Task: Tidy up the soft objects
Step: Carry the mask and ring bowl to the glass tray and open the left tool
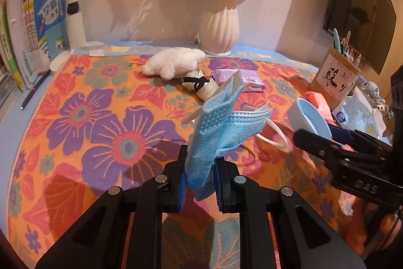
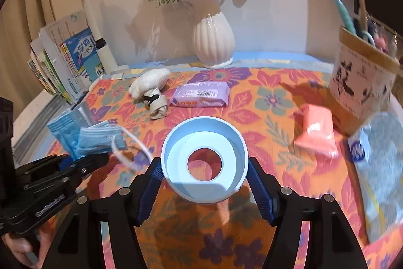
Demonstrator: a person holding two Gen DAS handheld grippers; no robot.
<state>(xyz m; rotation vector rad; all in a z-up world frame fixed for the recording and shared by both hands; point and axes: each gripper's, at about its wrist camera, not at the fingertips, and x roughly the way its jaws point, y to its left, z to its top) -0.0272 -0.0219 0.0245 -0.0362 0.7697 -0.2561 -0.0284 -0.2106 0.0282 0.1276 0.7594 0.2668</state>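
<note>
My left gripper (image 1: 199,180) is shut on a blue face mask (image 1: 216,127), held crumpled above the floral cloth, its white ear loop (image 1: 275,135) hanging to the right. The mask also shows in the right wrist view (image 2: 85,138). My right gripper (image 2: 204,178) is shut on a pale blue ring-shaped holder (image 2: 204,160), tilted so I look through its central hole. In the left wrist view the holder (image 1: 312,120) sits just right of the mask, with the right gripper (image 1: 314,138) beside it. A white fluffy toy (image 1: 173,62), a rolled cream sock (image 1: 199,86) and a purple tissue pack (image 1: 241,78) lie further back.
A white ribbed vase (image 2: 214,42) of flowers stands at the back. A pen holder (image 2: 362,77) stands at the right, with a pink packet (image 2: 317,132) and a plastic-wrapped pack (image 2: 377,158) near it. Books (image 1: 37,29) and a lamp post (image 2: 100,42) stand at the left.
</note>
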